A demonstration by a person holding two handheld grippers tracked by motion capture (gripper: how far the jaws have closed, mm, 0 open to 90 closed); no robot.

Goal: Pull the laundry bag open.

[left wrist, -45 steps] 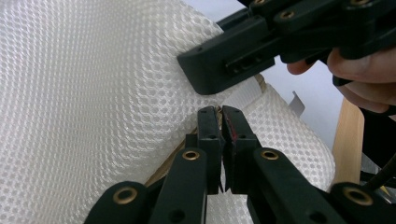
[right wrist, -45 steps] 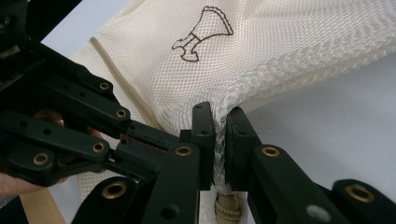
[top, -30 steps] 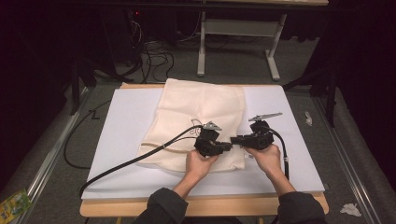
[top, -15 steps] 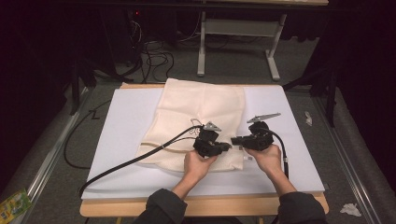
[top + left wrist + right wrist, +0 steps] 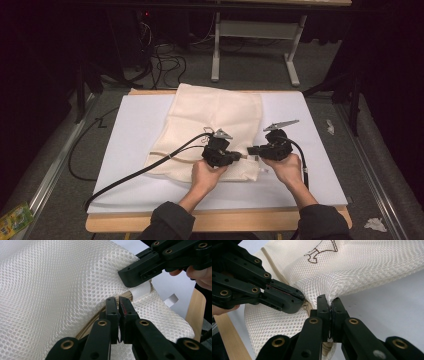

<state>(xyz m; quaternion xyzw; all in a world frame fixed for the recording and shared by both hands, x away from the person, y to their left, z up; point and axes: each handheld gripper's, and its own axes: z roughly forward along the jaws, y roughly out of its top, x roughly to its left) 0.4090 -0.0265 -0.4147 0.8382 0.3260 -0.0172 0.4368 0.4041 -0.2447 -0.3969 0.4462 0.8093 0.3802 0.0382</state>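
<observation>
Cream-white mesh fabric makes up the flat laundry bag that lies spread on the white sheet covering the wooden bench, its near edge towards the person. A small dark brown printed mark shows on the mesh in the right gripper view, and a tan drawstring cord runs along the bag's edge.

Both tools meet at the near right corner of the bag. The left gripper points to the right across that corner. In the left gripper view its fingers are drawn together with only a thin slit between them, pinching the bag's edge where the cord runs beneath them. The right gripper points to the left, tip to tip with the other. Its jaws have just been closing, and in the right gripper view the fingers now stand pressed tight on a bunched fold of the mesh, which puckers upward just above them.

The person's left hand and right hand grasp the tools from below. A thick black cable trails from the left gripper over the bag and off the sheet's near left corner.
</observation>
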